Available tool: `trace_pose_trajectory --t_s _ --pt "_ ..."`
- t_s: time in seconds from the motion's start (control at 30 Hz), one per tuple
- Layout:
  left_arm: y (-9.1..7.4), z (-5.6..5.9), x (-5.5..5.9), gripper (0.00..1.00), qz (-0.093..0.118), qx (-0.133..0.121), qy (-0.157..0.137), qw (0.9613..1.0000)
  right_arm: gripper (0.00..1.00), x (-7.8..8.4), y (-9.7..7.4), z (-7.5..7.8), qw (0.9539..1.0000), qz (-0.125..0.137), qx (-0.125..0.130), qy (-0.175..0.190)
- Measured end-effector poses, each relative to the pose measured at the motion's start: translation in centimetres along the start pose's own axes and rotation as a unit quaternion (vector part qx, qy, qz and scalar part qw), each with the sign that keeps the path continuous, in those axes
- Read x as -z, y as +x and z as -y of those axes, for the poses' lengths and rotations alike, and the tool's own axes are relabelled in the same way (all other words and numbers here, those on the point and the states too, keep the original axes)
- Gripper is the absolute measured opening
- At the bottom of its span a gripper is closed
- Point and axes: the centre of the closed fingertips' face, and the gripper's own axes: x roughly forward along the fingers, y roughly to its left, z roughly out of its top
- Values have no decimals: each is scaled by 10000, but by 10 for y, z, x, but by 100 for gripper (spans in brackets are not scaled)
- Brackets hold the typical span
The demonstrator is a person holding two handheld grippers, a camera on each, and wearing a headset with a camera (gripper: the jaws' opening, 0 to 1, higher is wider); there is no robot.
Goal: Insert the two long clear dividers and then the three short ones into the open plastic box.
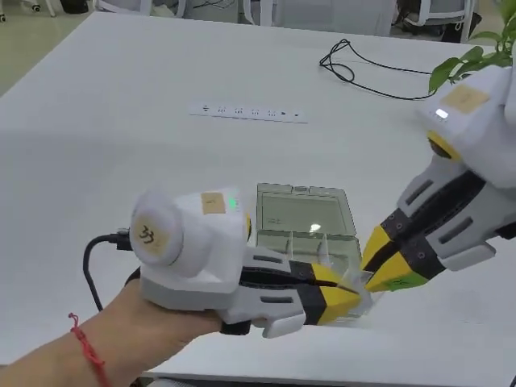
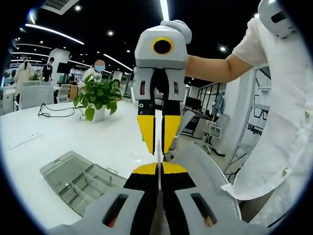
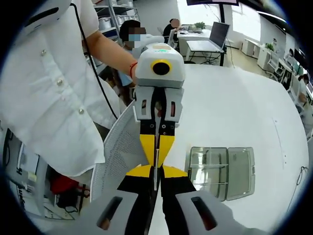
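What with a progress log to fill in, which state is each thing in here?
plastic box: open, lid laid flat behind it
fitted dividers: standing upright inside the box
clear divider: held edge-on between the two grippers, not yet in the box
left gripper: looks shut on the clear divider
right gripper: looks shut on its other end

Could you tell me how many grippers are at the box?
2: the left gripper comes from the left, the right gripper from the right; both shut on a clear divider over the box's near corner.
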Motion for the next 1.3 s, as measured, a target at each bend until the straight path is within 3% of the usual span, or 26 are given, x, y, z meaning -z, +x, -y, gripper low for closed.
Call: trace_pose_trajectory --t_s 0.27,0.9,1.3 --pt "0 2 0 0 6 17 93 10000 3 1 1 -2 10000 -4 -53 -52" --pt "-3 1 5 0 -49 -122 161 9998 3 6 1 3 9999 -71 96 -101" --pt "-14 -12 15 16 -153 -502 45 9986 3 6 -8 17 9992 -35 388 1"
